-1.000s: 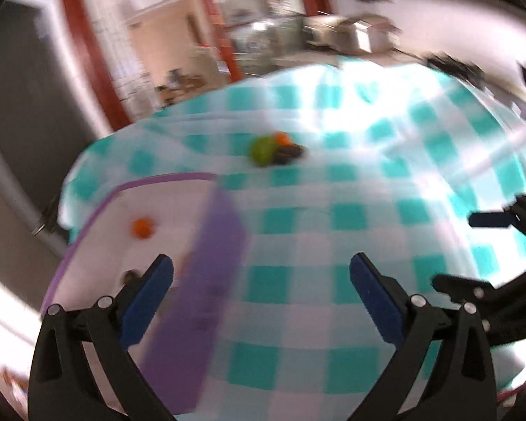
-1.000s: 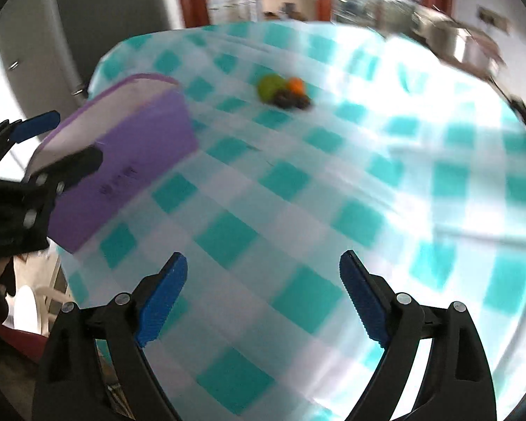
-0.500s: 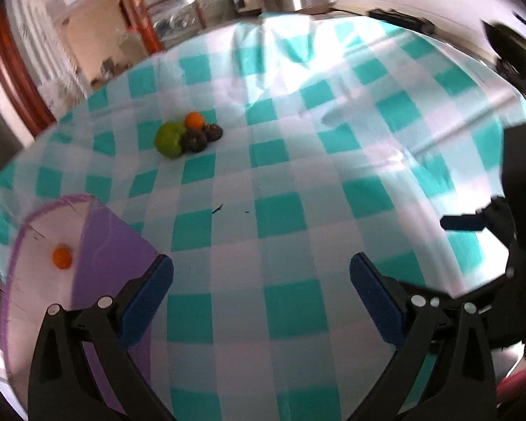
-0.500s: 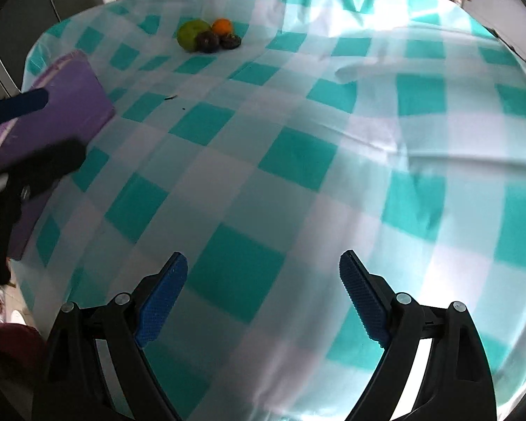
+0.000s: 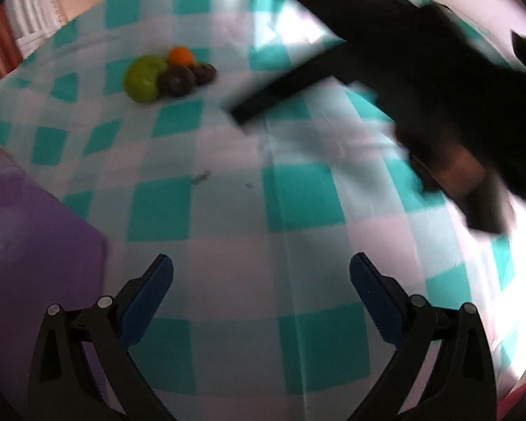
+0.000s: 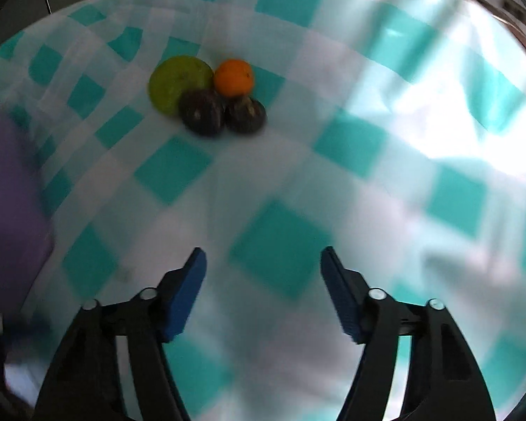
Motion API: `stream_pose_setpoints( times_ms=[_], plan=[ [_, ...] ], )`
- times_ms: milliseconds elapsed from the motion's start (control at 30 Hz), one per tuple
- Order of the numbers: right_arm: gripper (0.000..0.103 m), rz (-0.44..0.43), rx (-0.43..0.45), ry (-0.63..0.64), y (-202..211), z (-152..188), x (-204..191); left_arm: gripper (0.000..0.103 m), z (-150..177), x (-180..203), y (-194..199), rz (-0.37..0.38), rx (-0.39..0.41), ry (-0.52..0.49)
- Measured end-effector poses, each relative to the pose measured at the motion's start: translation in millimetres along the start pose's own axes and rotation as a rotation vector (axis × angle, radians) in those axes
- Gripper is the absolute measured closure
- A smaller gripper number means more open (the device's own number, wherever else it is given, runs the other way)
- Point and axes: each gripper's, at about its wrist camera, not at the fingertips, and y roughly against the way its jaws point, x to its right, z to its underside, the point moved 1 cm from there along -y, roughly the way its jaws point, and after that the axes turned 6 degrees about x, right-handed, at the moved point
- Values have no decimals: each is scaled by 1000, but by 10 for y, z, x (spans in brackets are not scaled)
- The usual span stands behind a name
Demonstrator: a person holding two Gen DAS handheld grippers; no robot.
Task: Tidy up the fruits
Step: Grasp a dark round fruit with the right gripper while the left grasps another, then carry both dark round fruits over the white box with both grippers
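At the bottom of the right wrist view, the right hand-held gripper [image 6: 263, 273], black with blue pads, has its jaws about half apart and closing, with nothing between them but cloth. At the bottom of the left wrist view, the left hand-held gripper [image 5: 261, 277] stands wide open and empty over the same teal-and-white checked tablecloth [image 5: 228, 245] that covers the tabletop.

At the left edge of both views sits a purple plastic bin [image 5: 35, 238]; only its outer wall shows, and what it holds cannot be told.

Farther off, in the upper left of each frame, four fruits lie bunched together and touching: a large green round fruit [image 6: 179, 82], possibly an apple though the blur makes it unsure, a small orange citrus fruit [image 6: 234, 77] just right of it, and two dark purple round fruits [image 6: 201, 112] [image 6: 245, 115] side by side in front of them. They are well apart from both grippers and from the bin.

Across the upper right of the left wrist view, the right hand-held gripper appears as a dark blurred shape, one finger [image 5: 280, 94] pointing toward the fruits.
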Motion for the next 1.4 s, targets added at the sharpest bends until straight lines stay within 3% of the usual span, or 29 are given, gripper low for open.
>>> stream_pose_setpoints(
  times_ms=[100, 300, 467, 500, 567, 633, 767, 933, 1067, 1233, 1333, 1400],
  plan=[
    [47, -13, 30, -31, -199, -228, 32, 2, 46, -42, -80, 5, -18, -20],
    [47, -24, 60, -38, -464, -613, 37, 2, -58, -365, -252, 15, -73, 122],
    [47, -55, 81, -55, -546, -745, 13, 2, -155, -399, -322, 17, -83, 122],
    [50, -58, 86, -55, -548, -757, 5, 2, -169, -369, -328, 13, -84, 116],
    [65, -56, 91, -37, -540, -766, -23, 2, -211, -368, -359, 11, -90, 104],
    [65, -51, 86, -22, -513, -752, -30, 2, -280, -394, -412, -2, -98, 109],
    [66, -12, 99, -88, -323, -563, 174, 2, -465, -533, -548, -50, -106, 171],
    [66, 57, 69, -245, 29, 28, 650, 2, -827, -693, -792, -111, -78, 270],
    [66, 71, 45, -287, 306, 388, 722, 2, -1146, -883, -1035, -210, -27, 343],
    [65, 67, 49, -333, 480, 610, 659, 2, -1429, -1097, -1222, -257, 22, 382],
    [65, 59, 48, -334, 495, 711, 567, 11, -1542, -1152, -1274, -243, 42, 368],
    [65, 52, 47, -326, 545, 752, 578, 38, -1590, -1160, -1262, -231, 50, 345]
  ],
)
